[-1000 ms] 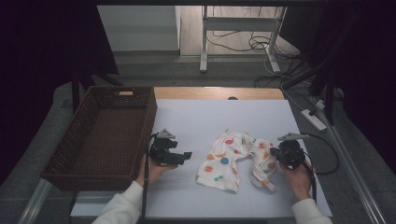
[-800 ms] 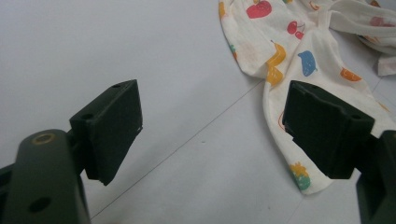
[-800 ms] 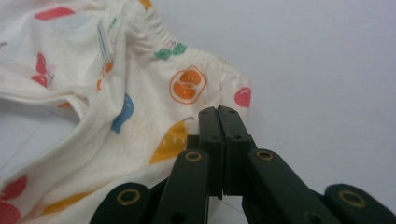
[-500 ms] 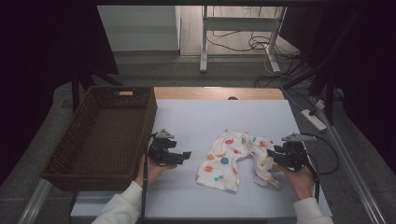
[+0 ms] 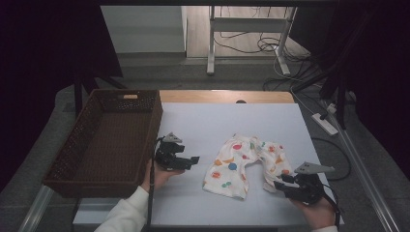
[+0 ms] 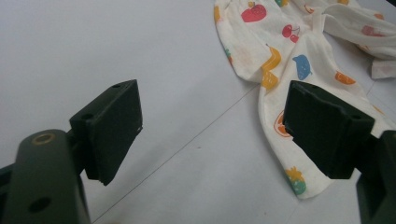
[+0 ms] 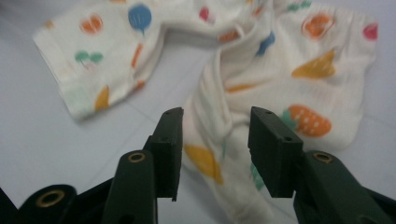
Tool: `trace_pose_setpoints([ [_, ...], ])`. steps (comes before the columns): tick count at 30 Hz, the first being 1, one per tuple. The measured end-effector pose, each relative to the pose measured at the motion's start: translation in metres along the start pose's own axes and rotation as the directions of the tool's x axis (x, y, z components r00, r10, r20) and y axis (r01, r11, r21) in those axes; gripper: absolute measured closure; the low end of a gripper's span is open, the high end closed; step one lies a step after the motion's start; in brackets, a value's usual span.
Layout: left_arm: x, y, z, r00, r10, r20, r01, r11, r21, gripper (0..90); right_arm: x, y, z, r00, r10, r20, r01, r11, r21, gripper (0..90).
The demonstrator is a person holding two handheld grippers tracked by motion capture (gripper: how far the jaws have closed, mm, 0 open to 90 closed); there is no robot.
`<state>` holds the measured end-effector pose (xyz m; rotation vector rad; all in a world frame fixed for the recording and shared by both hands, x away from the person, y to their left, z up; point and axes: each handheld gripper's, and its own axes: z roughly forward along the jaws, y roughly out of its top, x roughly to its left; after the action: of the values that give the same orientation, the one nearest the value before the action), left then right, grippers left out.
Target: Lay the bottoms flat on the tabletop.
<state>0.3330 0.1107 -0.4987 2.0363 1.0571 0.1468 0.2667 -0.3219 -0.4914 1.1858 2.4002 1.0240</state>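
A small pair of white pants with a fruit print [image 5: 244,162] lies spread on the white table top [image 5: 203,121], right of centre. My right gripper [image 5: 279,185] sits at the near right, open, its jaws either side of the end of the right pant leg [image 7: 219,140]. The cloth [image 7: 280,70] stretches away ahead of them. My left gripper [image 5: 193,159] rests left of the pants, wide open with nothing between its jaws [image 6: 212,107]. The left pant leg [image 6: 289,60] lies just ahead and to the right, under the right jaw.
A dark brown wicker basket [image 5: 157,111] stands along the table's left side, close to my left hand. A power strip [image 5: 325,123] and cables lie on the floor to the right. Bare table top lies behind the pants.
My right gripper has drawn back toward the near edge of the table, to the end of the right pant leg. The left gripper has stayed put.
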Motion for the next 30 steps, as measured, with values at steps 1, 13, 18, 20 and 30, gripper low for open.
trace_pose_setpoints([
  [1, 0.0, 0.0, 0.0, 1.0, 0.0, 0.001, 0.0, 1.0, 0.0, 18.9, 0.0, -0.002, 0.001, 1.0, -0.002, 0.005, 0.002, 1.0, 0.013, 58.4],
  [13, -0.002, 0.004, 0.004, 0.9999, 0.011, 0.01, -0.011, 0.9999, 0.005, 18.9, 0.028, 0.01, -0.004, 0.9989, -0.043, 0.017, 0.043, 0.999, 0.027, 82.5],
  [18, -0.002, 0.004, 0.005, 0.9999, 0.012, 0.01, -0.012, 0.9999, 0.006, 18.9, 0.049, 0.023, 0.005, 0.9944, -0.101, -0.03, 0.102, 0.995, 0.019, 82.2],
  [20, -0.002, 0.004, 0.005, 0.9999, 0.011, 0.011, -0.011, 0.9999, 0.007, 18.9, 0.051, 0.025, 0.015, 0.9939, -0.093, -0.058, 0.095, 0.995, 0.027, 82.2],
  [30, -0.001, 0.003, 0.005, 0.9999, 0.01, 0.008, -0.01, 0.9999, 0.011, 18.9, 0.055, 0.034, 0.057, 0.9909, -0.075, -0.112, 0.083, 0.994, 0.069, 82.0],
])
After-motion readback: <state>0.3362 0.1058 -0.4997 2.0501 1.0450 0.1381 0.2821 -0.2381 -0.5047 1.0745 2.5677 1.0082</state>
